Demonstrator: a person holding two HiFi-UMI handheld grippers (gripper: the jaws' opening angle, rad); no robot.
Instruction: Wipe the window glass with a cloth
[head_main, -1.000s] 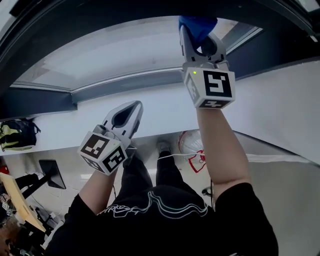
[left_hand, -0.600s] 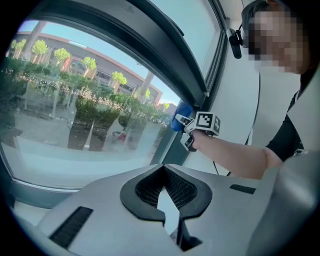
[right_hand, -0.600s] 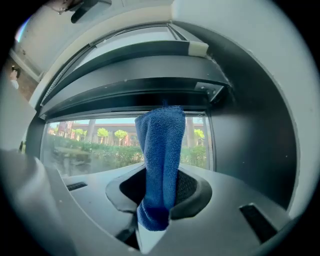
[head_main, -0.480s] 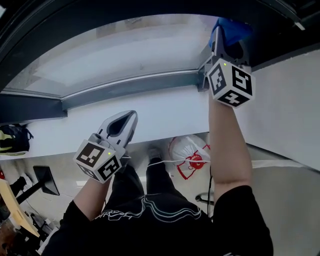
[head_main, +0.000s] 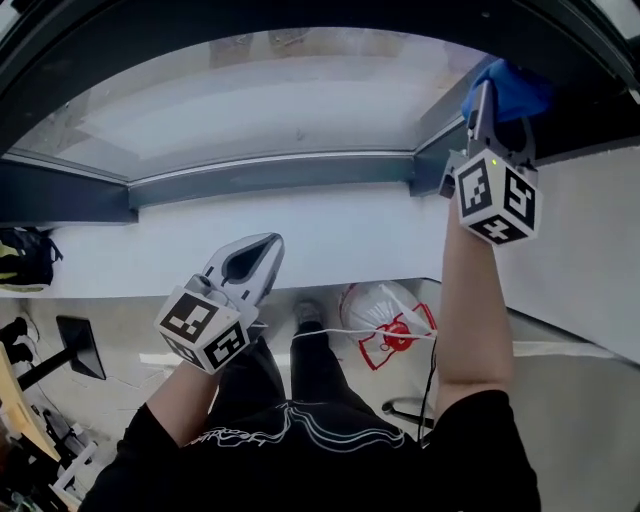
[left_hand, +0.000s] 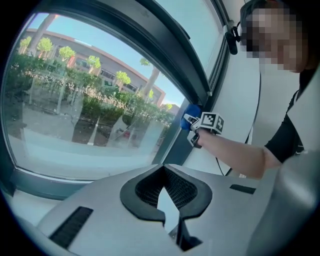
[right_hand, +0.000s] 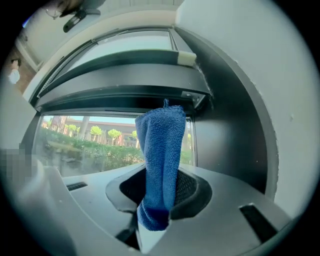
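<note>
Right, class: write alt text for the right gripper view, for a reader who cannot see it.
A blue cloth is clamped in the right gripper's jaws and rises towards the dark window frame. Beyond the window glass, trees and a building show in daylight.

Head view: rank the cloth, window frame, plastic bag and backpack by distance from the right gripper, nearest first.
1. Cloth: clamped in the jaws of the right gripper, top right.
2. Window frame: its corner post is just beside the gripper.
3. Plastic bag: on the floor below, centre.
4. Backpack: at the far left edge.
</note>
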